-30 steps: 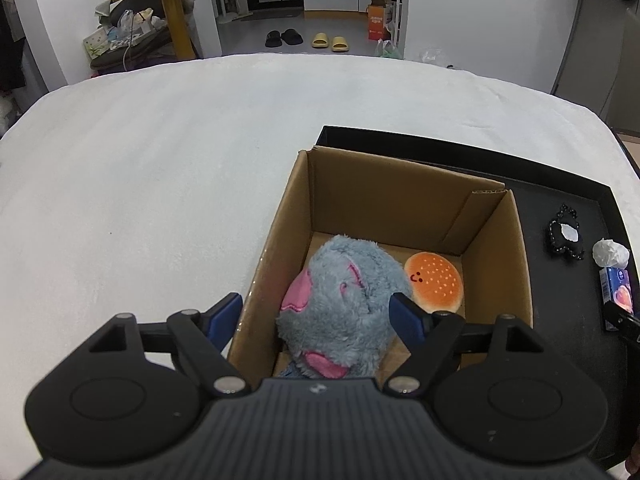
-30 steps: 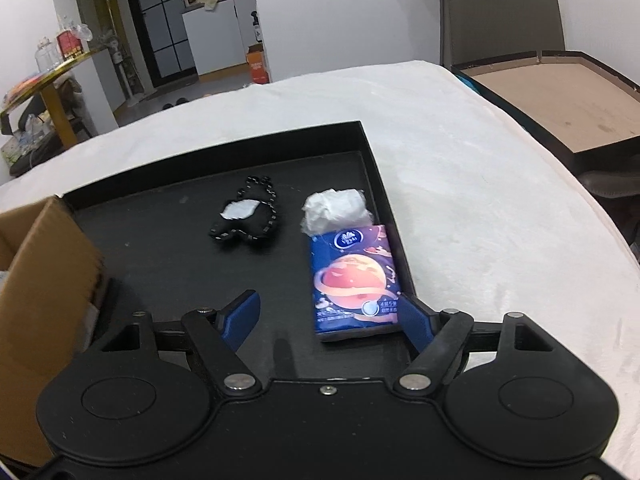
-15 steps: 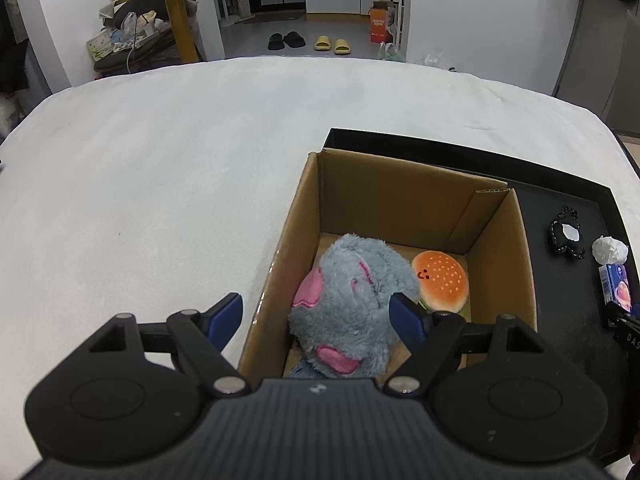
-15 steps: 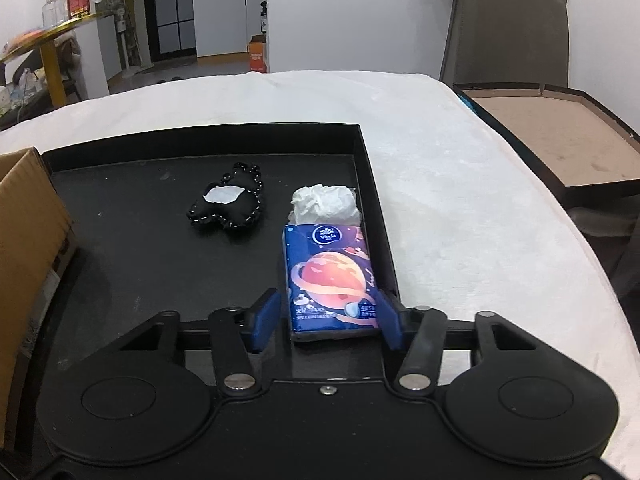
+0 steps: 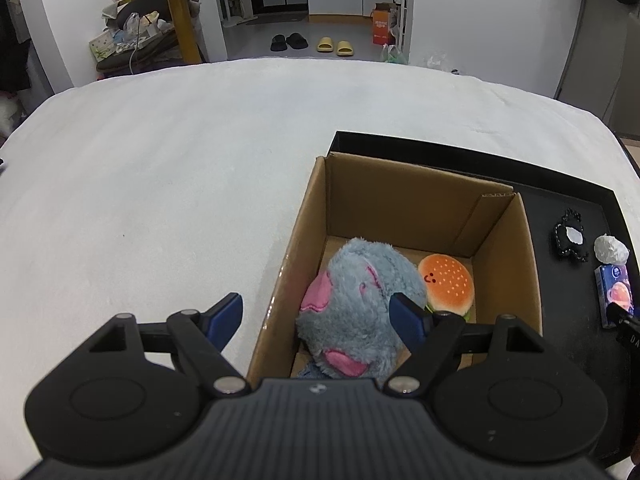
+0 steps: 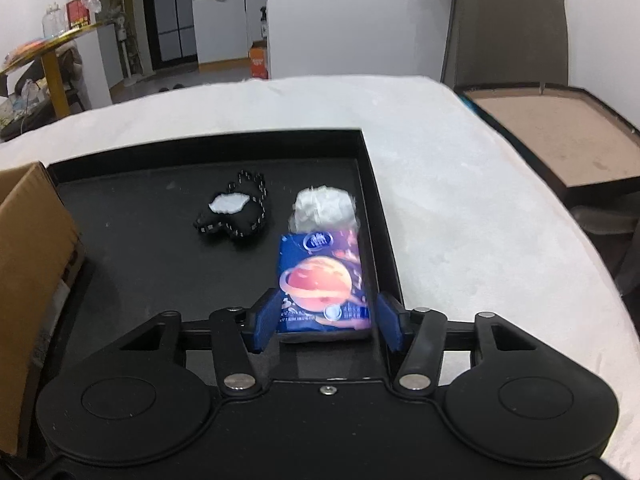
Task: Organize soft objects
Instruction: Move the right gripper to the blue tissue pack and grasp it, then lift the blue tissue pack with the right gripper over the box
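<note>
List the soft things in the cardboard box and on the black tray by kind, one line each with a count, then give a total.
Plush toys in the box: 2, the grey plush and the burger plush
Black padded charms on the tray: 1
Crumpled white tissues: 1
Tissue packs: 1
Total: 5

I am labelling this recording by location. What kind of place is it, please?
Probably a lived-in home: slippers lie on the floor by a doorway, kitchen cabinets show behind, and a cluttered side table stands nearby.
</note>
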The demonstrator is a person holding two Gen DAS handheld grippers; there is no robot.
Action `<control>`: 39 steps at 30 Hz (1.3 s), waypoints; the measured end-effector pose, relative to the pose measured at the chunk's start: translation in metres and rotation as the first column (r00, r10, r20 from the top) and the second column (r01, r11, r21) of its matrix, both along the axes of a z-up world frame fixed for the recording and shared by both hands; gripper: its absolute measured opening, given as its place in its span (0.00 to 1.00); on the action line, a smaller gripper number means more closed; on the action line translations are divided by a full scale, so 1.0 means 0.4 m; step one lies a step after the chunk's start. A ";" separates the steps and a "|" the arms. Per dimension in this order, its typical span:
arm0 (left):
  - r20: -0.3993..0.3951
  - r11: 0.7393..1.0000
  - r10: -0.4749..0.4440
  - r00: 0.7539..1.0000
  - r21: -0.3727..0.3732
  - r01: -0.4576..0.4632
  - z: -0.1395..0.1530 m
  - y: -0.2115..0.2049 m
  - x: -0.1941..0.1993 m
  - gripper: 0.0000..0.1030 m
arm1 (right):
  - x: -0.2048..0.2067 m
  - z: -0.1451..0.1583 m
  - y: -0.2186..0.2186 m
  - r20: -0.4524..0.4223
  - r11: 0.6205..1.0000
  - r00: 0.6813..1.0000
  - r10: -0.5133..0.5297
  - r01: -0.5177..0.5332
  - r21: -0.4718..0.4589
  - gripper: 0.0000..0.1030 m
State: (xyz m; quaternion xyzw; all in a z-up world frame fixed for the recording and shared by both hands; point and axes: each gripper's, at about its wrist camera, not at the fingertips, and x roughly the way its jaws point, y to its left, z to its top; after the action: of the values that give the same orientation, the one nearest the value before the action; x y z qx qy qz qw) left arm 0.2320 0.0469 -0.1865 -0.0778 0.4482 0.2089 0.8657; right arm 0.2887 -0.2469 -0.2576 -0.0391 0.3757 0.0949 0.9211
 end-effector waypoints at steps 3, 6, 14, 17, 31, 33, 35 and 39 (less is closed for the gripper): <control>0.005 1.000 0.003 1.000 0.001 -0.003 0.003 0.004 -0.001 0.77 | 0.000 -0.008 0.004 0.006 1.000 1.000 0.005 -0.005 -0.015 0.56; 0.006 1.000 0.009 1.000 -0.003 -0.009 0.001 0.006 -0.004 0.77 | 0.004 -0.016 0.017 -0.006 0.999 1.000 0.017 -0.017 -0.050 0.58; 0.003 1.000 0.010 1.000 -0.016 -0.010 -0.001 0.013 -0.007 0.77 | 0.010 -0.022 0.012 -0.051 1.000 0.999 0.001 -0.002 -0.012 0.49; 0.007 1.000 0.009 1.000 -0.018 -0.009 -0.001 0.018 -0.006 0.77 | -0.002 -0.018 0.006 -0.059 1.000 0.998 0.001 -0.001 0.001 0.49; 0.011 1.000 0.011 1.000 -0.029 -0.010 -0.001 0.029 -0.013 0.77 | -0.044 0.047 0.026 -0.018 0.998 1.000 0.019 -0.018 0.056 0.49; 0.014 1.000 0.009 1.000 -0.027 -0.008 -0.001 0.028 -0.016 0.77 | -0.046 0.057 0.031 -0.013 0.998 1.000 0.027 -0.026 0.065 0.49; 0.016 1.000 0.010 1.000 -0.025 -0.009 -0.002 0.029 -0.020 0.77 | -0.052 0.070 0.039 -0.003 0.996 0.999 0.039 -0.038 0.075 0.49; 0.015 0.999 0.016 1.000 -0.033 -0.016 -0.002 0.032 -0.024 0.77 | -0.055 0.096 0.059 0.017 0.993 0.998 0.065 -0.066 0.093 0.49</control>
State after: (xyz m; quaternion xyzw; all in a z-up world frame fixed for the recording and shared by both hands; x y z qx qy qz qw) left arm 0.2223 0.0596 -0.1871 -0.0970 0.4444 0.2080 0.8659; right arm 0.2667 -0.2231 -0.2192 -0.0088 0.3630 0.1424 0.9208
